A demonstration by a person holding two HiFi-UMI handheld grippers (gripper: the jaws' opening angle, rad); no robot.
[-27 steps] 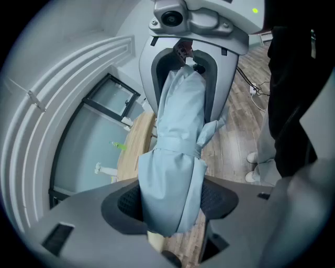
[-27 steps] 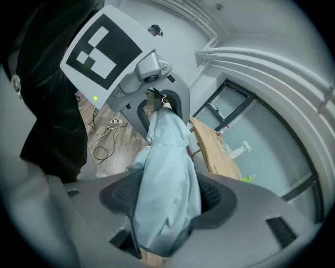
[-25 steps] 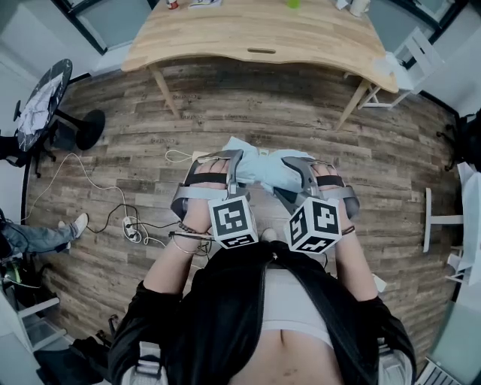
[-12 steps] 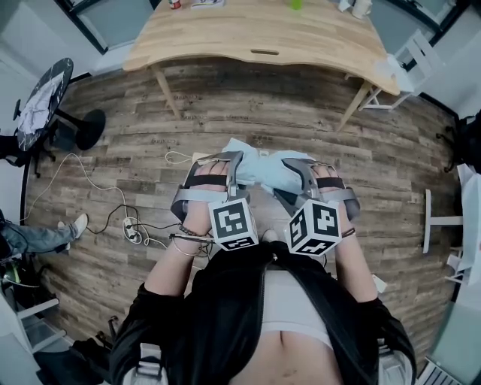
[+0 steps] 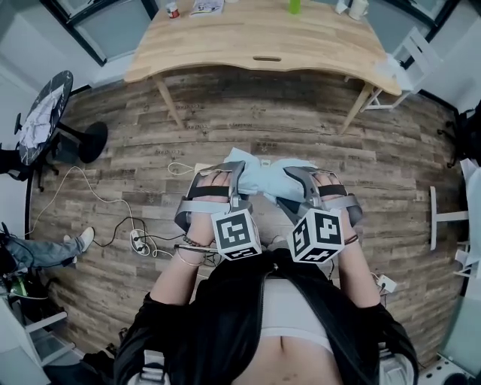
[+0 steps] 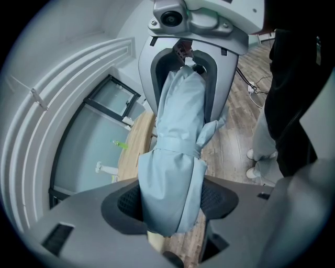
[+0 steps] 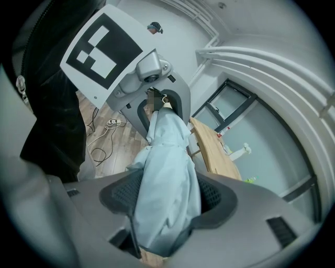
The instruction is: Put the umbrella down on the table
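Note:
A folded light-blue umbrella [image 5: 263, 175] hangs crosswise in front of the person's body, above the wooden floor. My left gripper [image 5: 237, 179] is shut on one end of it and my right gripper [image 5: 290, 185] is shut on the other, the two facing each other. In the left gripper view the fabric bundle [image 6: 177, 157] fills the jaws of my left gripper [image 6: 172, 205], with the right gripper [image 6: 194, 47] beyond. The right gripper view shows the umbrella [image 7: 166, 175] pinched in my right gripper [image 7: 166, 203]. The light wooden table [image 5: 263, 41] stands ahead, apart from the umbrella.
On the table's far edge are a green bottle [image 5: 293, 4], papers [image 5: 205, 7] and a white cup [image 5: 359, 7]. A white chair [image 5: 415, 60] stands at its right end. A round black table [image 5: 41, 109], floor cables [image 5: 135, 241] and someone's shoe [image 5: 84, 239] lie left.
The table and floor sit slightly lower in the head view, as if the person has moved a little toward the table. Both grippers still hold the umbrella the same way.

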